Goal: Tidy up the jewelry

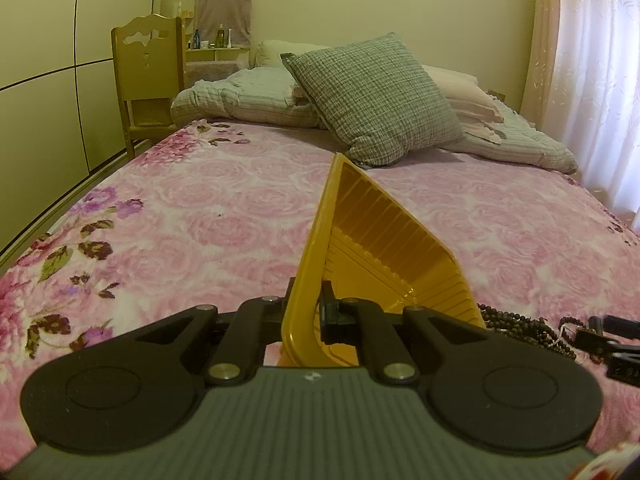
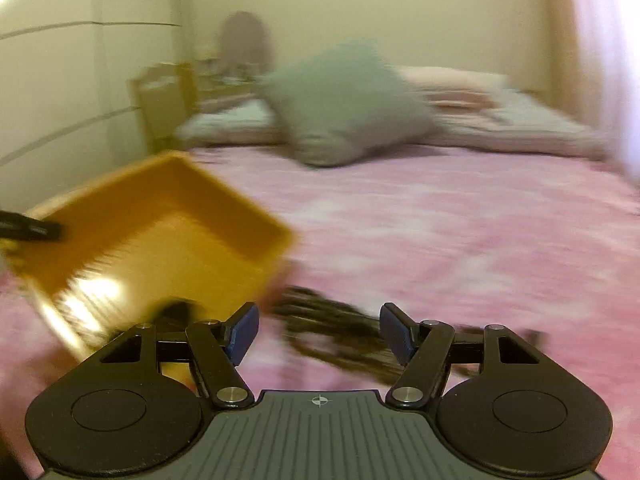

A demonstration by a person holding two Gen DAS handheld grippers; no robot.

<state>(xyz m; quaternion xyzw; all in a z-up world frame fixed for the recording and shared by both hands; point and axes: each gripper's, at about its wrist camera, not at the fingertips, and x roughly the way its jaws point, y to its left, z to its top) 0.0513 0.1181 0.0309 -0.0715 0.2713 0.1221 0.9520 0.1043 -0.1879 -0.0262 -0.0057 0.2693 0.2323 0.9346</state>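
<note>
My left gripper (image 1: 308, 308) is shut on the rim of a yellow plastic tray (image 1: 384, 248) and holds it tilted on its side above the bed. Dark brown bead necklaces (image 1: 524, 326) lie on the pink blanket just right of the tray. In the blurred right wrist view the tray (image 2: 168, 236) is at the left, its open side towards me, with the left gripper's finger (image 2: 32, 230) on its left rim. My right gripper (image 2: 319, 330) is open, with the dark beads (image 2: 336, 332) lying between and just beyond its blue pads (image 2: 242, 330).
The pink floral blanket (image 1: 200, 216) covers the bed. A grey checked cushion (image 1: 380, 100) and pillows (image 1: 248, 96) lie at the far end. A wooden chair (image 1: 146, 76) and wardrobe (image 1: 60, 80) stand left, a curtain (image 1: 592, 80) right.
</note>
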